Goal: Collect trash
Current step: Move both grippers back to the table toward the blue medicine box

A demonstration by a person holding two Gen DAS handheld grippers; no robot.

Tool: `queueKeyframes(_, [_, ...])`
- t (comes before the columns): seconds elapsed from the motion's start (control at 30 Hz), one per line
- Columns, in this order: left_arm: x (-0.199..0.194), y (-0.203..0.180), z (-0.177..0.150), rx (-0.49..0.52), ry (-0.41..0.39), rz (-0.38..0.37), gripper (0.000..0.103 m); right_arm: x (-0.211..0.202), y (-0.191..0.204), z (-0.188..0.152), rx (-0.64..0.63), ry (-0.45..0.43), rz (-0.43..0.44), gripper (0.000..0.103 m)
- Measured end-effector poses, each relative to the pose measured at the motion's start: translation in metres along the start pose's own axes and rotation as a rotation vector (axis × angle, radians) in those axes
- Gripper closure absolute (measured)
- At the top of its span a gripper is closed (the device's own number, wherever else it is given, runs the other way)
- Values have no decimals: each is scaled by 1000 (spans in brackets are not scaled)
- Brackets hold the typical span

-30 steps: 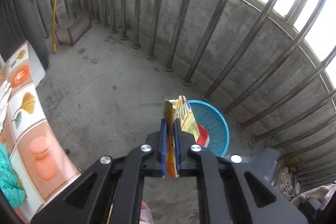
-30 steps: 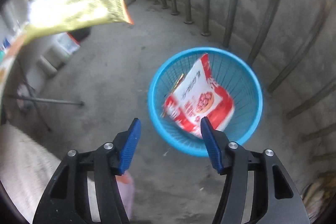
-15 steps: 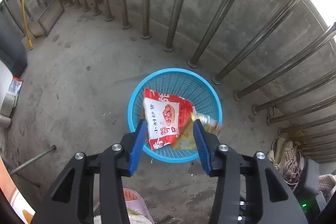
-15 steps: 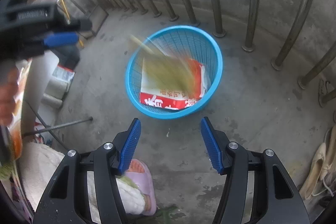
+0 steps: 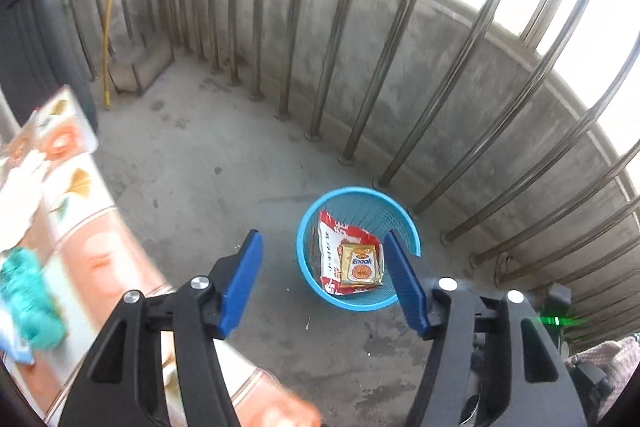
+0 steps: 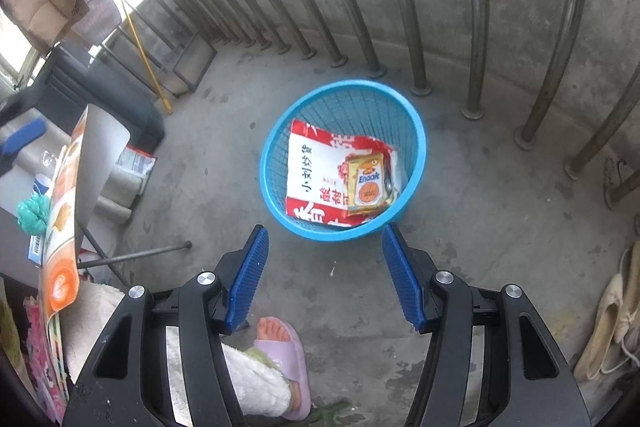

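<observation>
- The surface under a patterned orange-and-cream cloth stands well to the left of the blue basket. A teal crumpled bundle lies on it, which may be more rubbish waiting to be fetched, though blur makes it hard to identify.
- The left gripper hangs above the near rim of the basket. Its fingers are opening with nothing between them, a posture that fits a piece just let go over the basket.
- The basket stands on the concrete balcony floor near the foot of the steel railing bars, apparently so both hands can drop into it from above.
- Inside the basket lies a large red-and-white snack bag, flat, printed with Chinese characters.
- A smaller yellow Enaak packet rests on that bag's right half, face up, slightly crumpled, with an orange disc under the blue brand name.
- The right gripper hovers above the basket's near side. Its fingers stand wide and hold nothing, ready for the next piece.
- Below the basket in this view, a foot in a lilac slipper stands on the floor.
</observation>
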State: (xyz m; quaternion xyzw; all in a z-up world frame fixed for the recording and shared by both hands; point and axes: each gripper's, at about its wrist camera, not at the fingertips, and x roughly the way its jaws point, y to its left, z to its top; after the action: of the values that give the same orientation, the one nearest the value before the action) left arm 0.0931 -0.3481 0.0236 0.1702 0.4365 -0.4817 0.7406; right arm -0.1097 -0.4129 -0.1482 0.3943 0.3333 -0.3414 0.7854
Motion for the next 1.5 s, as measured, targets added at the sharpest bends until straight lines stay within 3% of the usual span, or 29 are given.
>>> queueKeyframes(0.2, [-75, 43, -36, -54, -122, 15, 34, -17, 18, 4, -29, -38, 25, 46])
queueKeyframes(0.4, [-134, 113, -96, -205, -205, 108, 30, -28, 68, 14, -104, -38, 158, 39])
queueKeyframes(0.7, [-188, 209, -176, -516, -265, 225, 27, -42, 193, 20, -356, -16, 356, 32])
queueKeyframes(0.93, [-208, 241, -211, -628, -283, 289, 23, -43, 310, 8, -595, 44, 538, 32])
queueKeyframes(1.03, [-211, 249, -222, -651, -272, 309, 20, -30, 382, -1, -731, 95, 622, 32])
queueKeyframes(1.1, [-213, 252, -231, -668, -268, 318, 17, -15, 422, -13, -803, 145, 629, 32])
queueKeyframes(1.23, [-215, 260, -249, -698, -247, 367, 8, 35, 501, -35, -919, 236, 542, 32])
queueKeyframes(1.4, [-210, 273, -270, -732, -177, 456, 6, 70, 540, -51, -974, 275, 433, 32])
queueKeyframes(1.5, [-202, 284, -281, -784, -102, 494, 6, 89, 546, -61, -980, 350, 392, 32])
